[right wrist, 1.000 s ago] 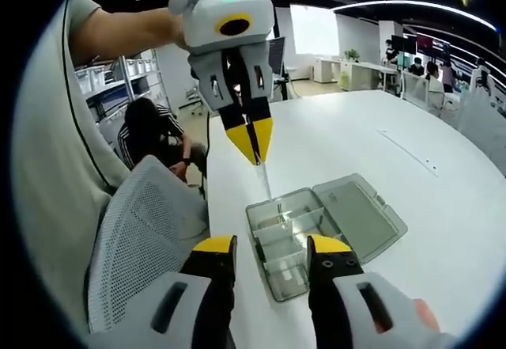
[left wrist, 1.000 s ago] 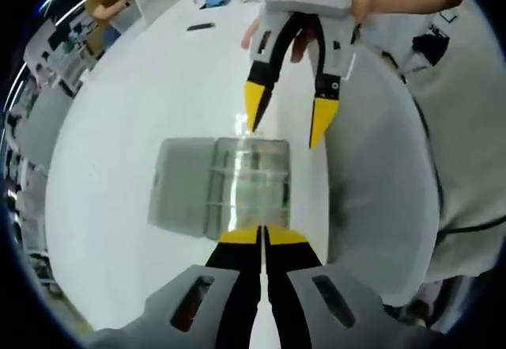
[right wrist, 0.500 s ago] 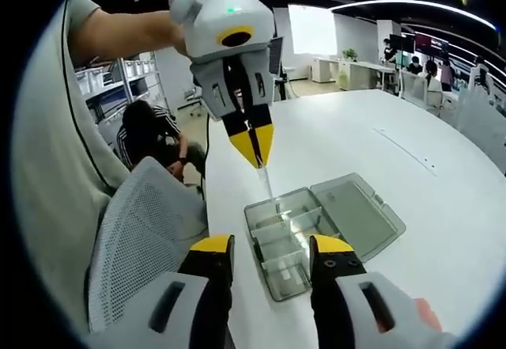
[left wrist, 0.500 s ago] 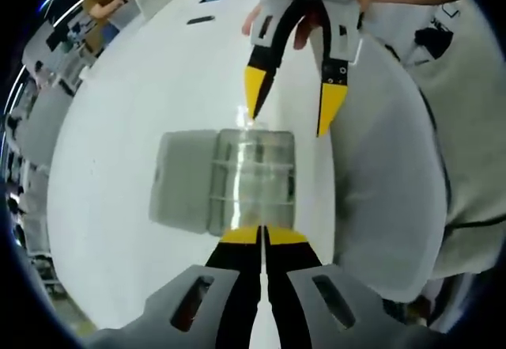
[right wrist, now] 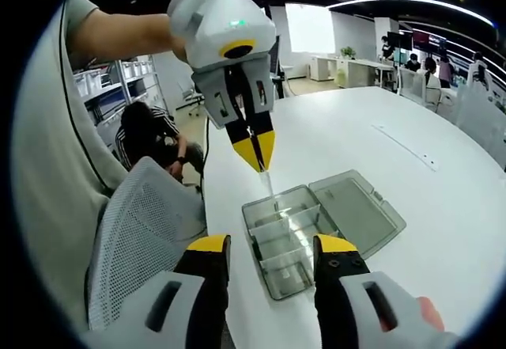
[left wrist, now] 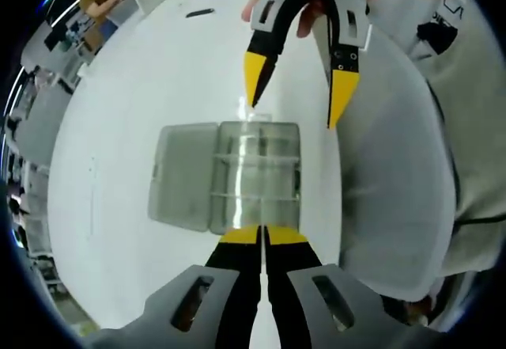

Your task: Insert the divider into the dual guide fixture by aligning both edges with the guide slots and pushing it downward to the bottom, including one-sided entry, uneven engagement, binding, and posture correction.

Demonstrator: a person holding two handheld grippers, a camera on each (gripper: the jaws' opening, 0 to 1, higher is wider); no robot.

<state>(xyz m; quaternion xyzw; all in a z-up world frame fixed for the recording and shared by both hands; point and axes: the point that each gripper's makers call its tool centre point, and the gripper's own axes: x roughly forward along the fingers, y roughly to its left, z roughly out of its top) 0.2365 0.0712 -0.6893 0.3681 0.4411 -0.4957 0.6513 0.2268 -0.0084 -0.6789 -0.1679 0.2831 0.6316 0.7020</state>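
The clear plastic box (right wrist: 294,242) sits near the edge of the white surface (right wrist: 411,167) that faces me, its hinged lid (right wrist: 356,213) laid flat open at 3 o'clock of the tray in the right gripper view, at 9 o'clock in the left gripper view (left wrist: 183,187). Wide bare surface spreads beyond the lid; on the near side a grey mesh chair back (right wrist: 138,238) crowds close to the rim. My left gripper (right wrist: 258,153) hangs above the tray with its yellow-tipped jaws pinched together on a thin clear divider (right wrist: 269,189), which drops from the tips toward the far cross-rib of the tray; whether its edges sit in the slots I cannot tell. My right gripper (left wrist: 294,100) holds nothing, jaws spread wide, poised over the box's far rim at 12 o'clock. The tray is see-through, with rounded corners and ribbed partitions.
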